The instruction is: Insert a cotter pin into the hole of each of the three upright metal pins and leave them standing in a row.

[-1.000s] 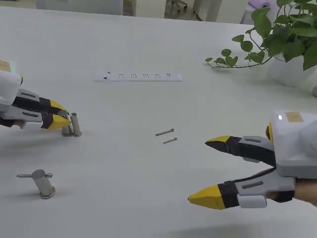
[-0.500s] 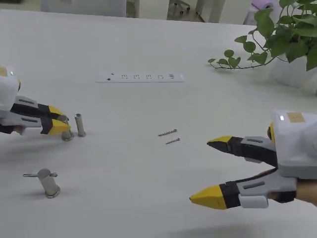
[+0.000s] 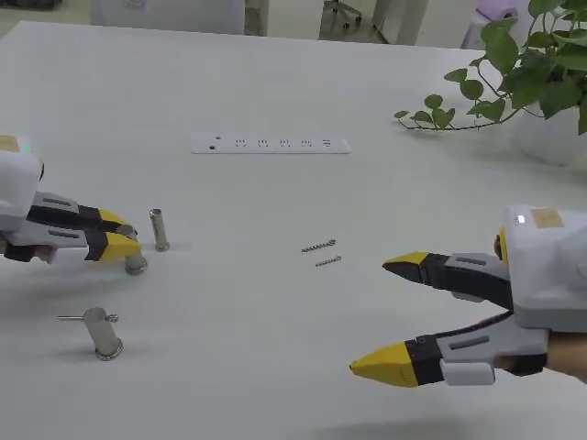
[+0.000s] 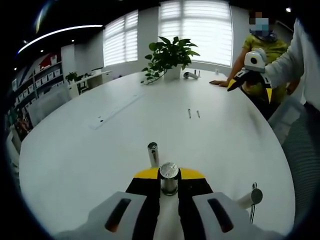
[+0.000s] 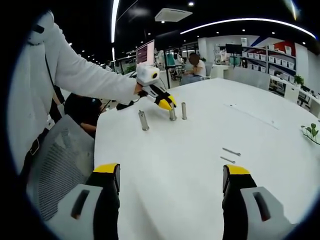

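My left gripper [image 3: 119,242] [image 4: 169,175] is shut on an upright metal pin [image 3: 135,262] [image 4: 169,170] at the left of the white table. A second bare pin [image 3: 159,229] [image 4: 153,153] stands just beyond it, apart from the jaws. Nearer me stands a third pin [image 3: 103,332] [image 4: 250,198] with a cotter pin through its top. Two loose cotter pins [image 3: 318,247] [image 3: 328,261] lie mid-table. My right gripper [image 3: 367,317] [image 5: 171,172] hovers open and holds nothing at the near right. In the right gripper view the left gripper [image 5: 165,102] stands at the row of pins [image 5: 172,114].
A white power strip [image 3: 271,144] lies at the back of the table [image 3: 275,357]. A potted plant [image 3: 532,64] trails leaves at the far right corner. Chairs and other people sit beyond the table's far edge in the right gripper view.
My left gripper has drawn the held pin toward me, away from the second pin, which now stands alone. The right gripper has stayed put; the head camera has shifted slightly.
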The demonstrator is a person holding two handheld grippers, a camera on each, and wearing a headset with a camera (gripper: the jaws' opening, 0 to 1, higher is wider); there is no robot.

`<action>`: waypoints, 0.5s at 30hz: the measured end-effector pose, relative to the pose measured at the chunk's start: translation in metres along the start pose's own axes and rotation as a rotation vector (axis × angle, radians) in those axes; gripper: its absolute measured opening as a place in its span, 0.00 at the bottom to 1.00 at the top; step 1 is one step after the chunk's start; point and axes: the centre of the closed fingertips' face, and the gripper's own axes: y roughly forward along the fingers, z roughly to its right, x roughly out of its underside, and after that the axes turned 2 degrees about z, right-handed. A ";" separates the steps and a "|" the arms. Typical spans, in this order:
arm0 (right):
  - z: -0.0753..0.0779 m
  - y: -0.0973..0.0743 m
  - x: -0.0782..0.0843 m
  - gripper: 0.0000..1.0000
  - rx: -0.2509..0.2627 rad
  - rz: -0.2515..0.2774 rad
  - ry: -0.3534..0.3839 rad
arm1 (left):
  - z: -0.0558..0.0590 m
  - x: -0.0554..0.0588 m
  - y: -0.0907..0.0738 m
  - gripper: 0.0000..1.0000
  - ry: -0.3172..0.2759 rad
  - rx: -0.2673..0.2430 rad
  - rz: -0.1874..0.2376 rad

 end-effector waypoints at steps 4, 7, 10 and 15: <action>-0.001 0.001 -0.002 0.86 -0.001 0.006 -0.002 | 0.012 -0.012 0.001 0.10 -0.001 0.027 0.017; -0.001 0.001 -0.004 0.86 -0.001 0.012 -0.005 | 0.021 -0.018 0.001 0.10 0.002 0.038 0.015; -0.002 -0.001 -0.005 0.86 -0.002 0.020 -0.007 | 0.033 -0.025 0.000 0.10 0.005 0.048 0.017; -0.005 -0.002 -0.007 0.86 -0.004 0.028 -0.015 | 0.053 -0.036 -0.001 0.10 0.031 0.063 0.018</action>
